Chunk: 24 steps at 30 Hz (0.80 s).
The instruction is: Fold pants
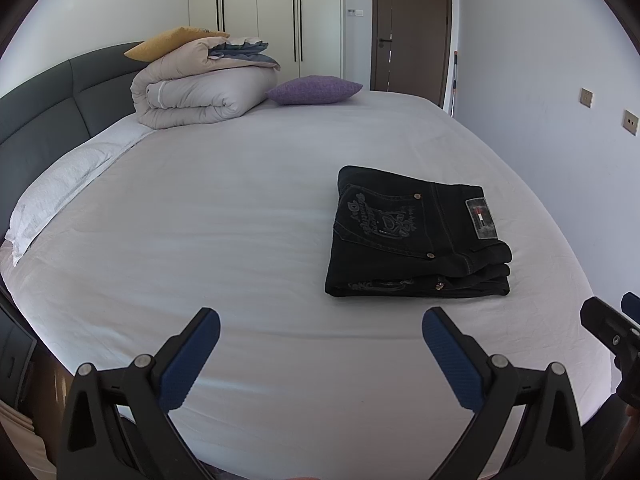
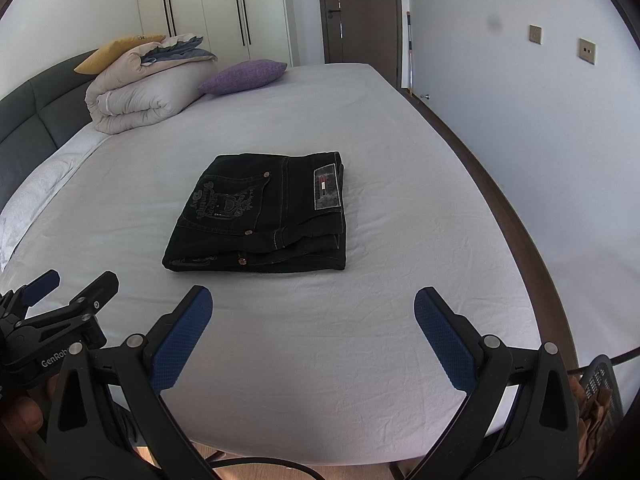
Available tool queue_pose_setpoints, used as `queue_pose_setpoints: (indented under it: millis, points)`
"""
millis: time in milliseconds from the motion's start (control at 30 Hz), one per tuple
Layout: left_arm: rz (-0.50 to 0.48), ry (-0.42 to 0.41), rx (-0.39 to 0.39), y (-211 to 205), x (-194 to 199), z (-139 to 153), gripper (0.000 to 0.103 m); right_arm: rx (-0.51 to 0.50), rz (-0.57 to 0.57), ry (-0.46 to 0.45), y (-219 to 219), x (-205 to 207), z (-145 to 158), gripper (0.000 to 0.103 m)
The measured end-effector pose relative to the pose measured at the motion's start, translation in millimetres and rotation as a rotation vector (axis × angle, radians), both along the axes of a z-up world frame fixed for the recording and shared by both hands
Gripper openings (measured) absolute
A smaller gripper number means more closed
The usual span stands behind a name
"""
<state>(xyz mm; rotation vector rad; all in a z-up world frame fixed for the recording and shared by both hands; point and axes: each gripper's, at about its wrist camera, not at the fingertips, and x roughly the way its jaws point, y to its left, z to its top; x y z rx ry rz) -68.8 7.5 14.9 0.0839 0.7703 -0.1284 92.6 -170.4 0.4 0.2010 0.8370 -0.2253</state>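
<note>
Pants: black denim jeans [image 2: 260, 216], folded into a compact, roughly square stack of several layers.
Handling: judged fairly heavy and stiff for cloth; the thick layers should keep their shape but could slide apart if lifted by one layer only.
Where to grip: likely the thick folded edge facing the grippers, pinching all layers together, or both side edges at once.
Look: embroidered back pocket on top, a grey waistband patch [image 2: 327, 186] with a small red, white and dark flag, metal rivets, pale stitching.
Position: lying flat on the white bed sheet [image 2: 320, 340], ahead of both grippers and touching neither.
Left gripper [image 1: 320, 340]: fingers spread wide, holding nothing, above the sheet.
Right gripper [image 2: 312, 320]: fingers spread wide, empty, just short of the stack.
Progress: folding looks finished.
</note>
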Motion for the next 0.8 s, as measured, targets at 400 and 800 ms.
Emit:
queue_pose_setpoints:
  millis: [400, 800]
  points:
    - [-0.007, 0.020, -0.010, -2.4, 1.7, -6.4, 0.103, 0.004, 0.013, 0.010, -0.3, 5.4, -2.0, 0.103]
    - [-0.006, 0.023, -0.016, -2.6, 1.3, -8.7, 0.103, 0.013, 0.017, 0.022, -3.2, 11.1, -6.4, 0.103]
